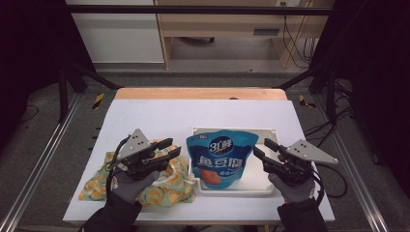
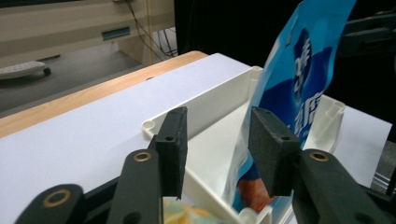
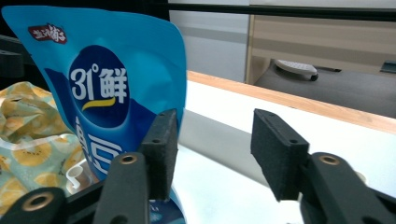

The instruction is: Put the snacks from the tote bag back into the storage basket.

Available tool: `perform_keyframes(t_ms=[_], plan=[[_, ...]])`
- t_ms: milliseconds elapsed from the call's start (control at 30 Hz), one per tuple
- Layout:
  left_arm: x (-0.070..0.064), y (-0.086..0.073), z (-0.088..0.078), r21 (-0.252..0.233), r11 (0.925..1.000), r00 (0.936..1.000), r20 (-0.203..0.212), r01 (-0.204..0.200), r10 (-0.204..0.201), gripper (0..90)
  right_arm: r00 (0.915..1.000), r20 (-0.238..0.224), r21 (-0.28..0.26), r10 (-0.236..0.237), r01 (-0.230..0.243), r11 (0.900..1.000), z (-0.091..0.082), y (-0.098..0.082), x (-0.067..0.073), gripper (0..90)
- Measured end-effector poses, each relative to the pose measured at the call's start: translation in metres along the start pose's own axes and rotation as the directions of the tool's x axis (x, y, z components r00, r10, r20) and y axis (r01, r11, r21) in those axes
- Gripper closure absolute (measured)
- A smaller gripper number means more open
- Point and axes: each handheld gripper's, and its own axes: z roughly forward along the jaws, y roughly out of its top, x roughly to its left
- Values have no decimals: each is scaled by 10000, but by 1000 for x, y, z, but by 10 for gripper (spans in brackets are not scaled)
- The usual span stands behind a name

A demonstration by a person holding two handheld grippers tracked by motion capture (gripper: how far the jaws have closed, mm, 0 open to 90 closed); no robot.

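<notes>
**High view: pouch freed in the tray, both tongs spread**

High view shows our left gripper (image 1: 170, 149) and right gripper (image 1: 261, 149) flanking the blue snack pouch (image 1: 221, 158), which stands propped in the white tray (image 1: 263, 131) between them. Both sets of jaws are spread, pinching nothing. Unsupported, the pouch could slump or tip. Our gloved hands hold both tongs low and near level, the left over the patterned cloth (image 1: 167, 186).
</notes>
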Motion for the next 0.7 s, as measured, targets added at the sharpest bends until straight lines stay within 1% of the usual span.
perform_keyframes(t_ms=[33,100,200,233,267,300,333,367,400,467,500,533,567,600,633,667,700], plan=[[3,-2,-3,15,10000,9999,-119,6,-6,556,10000,42,-12,2,-2,10000,-2,-1,-1,474],[8,-7,-9,28,9999,9997,-215,140,-139,531,9999,88,-59,63,-62,10000,-4,-3,-3,443],[15,-15,-16,112,9999,9984,-547,116,-110,496,9998,214,-37,34,-34,10000,-7,-6,-6,408],[15,-15,-16,112,9999,9984,-547,116,-110,487,9998,214,-37,34,-34,10000,-7,-6,-6,408],[20,-21,-21,164,9997,9969,-769,196,-183,477,9995,299,3,38,-38,10000,-9,-9,-8,374],[20,-21,-21,164,9997,9969,-769,196,-183,467,9995,299,3,38,-38,10000,-9,-9,-8,374],[24,-25,-26,157,9994,9955,-901,317,-301,460,9991,411,16,77,-78,10000,-10,-11,-11,350],[24,-25,-26,157,9994,9955,-901,317,-301,453,9989,456,31,102,-103,9999,-10,-12,-12,337],[29,-31,-31,197,9990,9937,-1055,390,-367,444,9983,570,51,110,-113,9999,-11,-14,-14,322],[33,-37,-36,277,9990,9918,-1242,346,-309,425,9971,748,127,108,-117,9999,-12,-18,-17,301],[33,-37,-36,277,9990,9918,-1242,346,-309,417,9971,748,127,108,-117,9999,-12,-18,-17,301],[37,-43,-41,295,9987,9890,-1432,415,-368,409,9955,936,205,144,-164,9997,-13,-21,-20,278],[37,-43,-41,295,9987,9890,-1432,415,-368,400,9947,1009,226,178,-201,9995,-13,-23,-22,262],[42,-48,-45,294,9984,9853,-1652,483,-428,388,9933,1129,246,229,-258,9994,-13,-25,-24,242],[42,-48,-45,294,9984,9853,-1652,483,-428,375,9933,1129,246,229,-258,9994,-13,-25,-24,242],[45,-53,-48,273,9985,9825,-1817,475,-417,360,9903,1344,293,342,-385,9988,-13,-29,-28,209],[47,-55,-50,272,9985,9811,-1889,468,-408,349,9887,1456,334,367,-419,9986,-13,-31,-30,196]])
